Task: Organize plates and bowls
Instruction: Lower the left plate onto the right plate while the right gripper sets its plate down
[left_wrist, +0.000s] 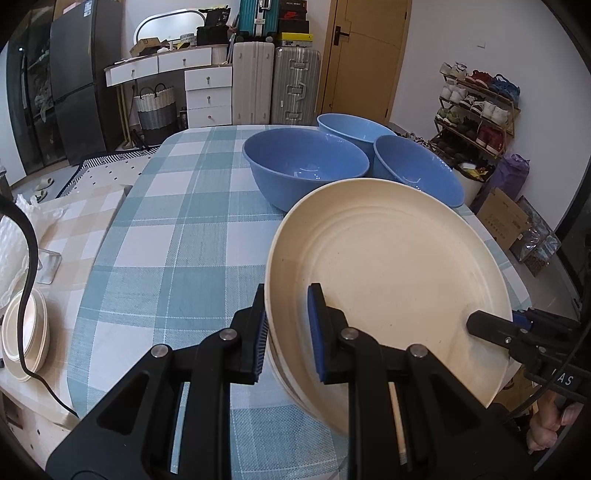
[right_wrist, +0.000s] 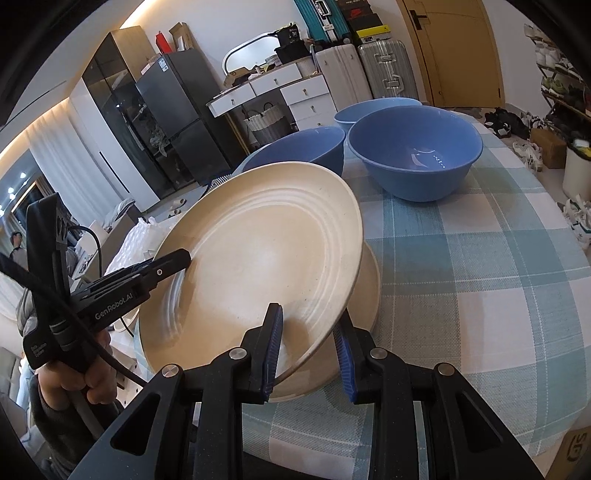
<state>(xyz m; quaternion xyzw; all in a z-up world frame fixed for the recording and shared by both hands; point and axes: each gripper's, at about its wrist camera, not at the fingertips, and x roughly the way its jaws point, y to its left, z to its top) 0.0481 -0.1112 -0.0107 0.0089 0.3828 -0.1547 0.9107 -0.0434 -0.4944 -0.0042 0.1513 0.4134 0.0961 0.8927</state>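
A cream plate (left_wrist: 391, 273) is held tilted above the checked table, over a second cream plate (right_wrist: 365, 291) lying below it. My left gripper (left_wrist: 286, 332) straddles its left rim, one finger on each face. My right gripper (right_wrist: 308, 354) straddles the opposite rim the same way; it also shows in the left wrist view (left_wrist: 491, 328). Whether either pair of jaws presses the rim is unclear. Three blue bowls (left_wrist: 304, 166) (left_wrist: 354, 127) (left_wrist: 417, 168) stand upright side by side at the far end of the table.
The table has a teal and white checked cloth (left_wrist: 166, 236). A stack of cream dishes (left_wrist: 24, 334) sits on a low surface to the left, with a black cable (left_wrist: 26, 295) across it. Suitcases, drawers and a shoe rack stand beyond the table.
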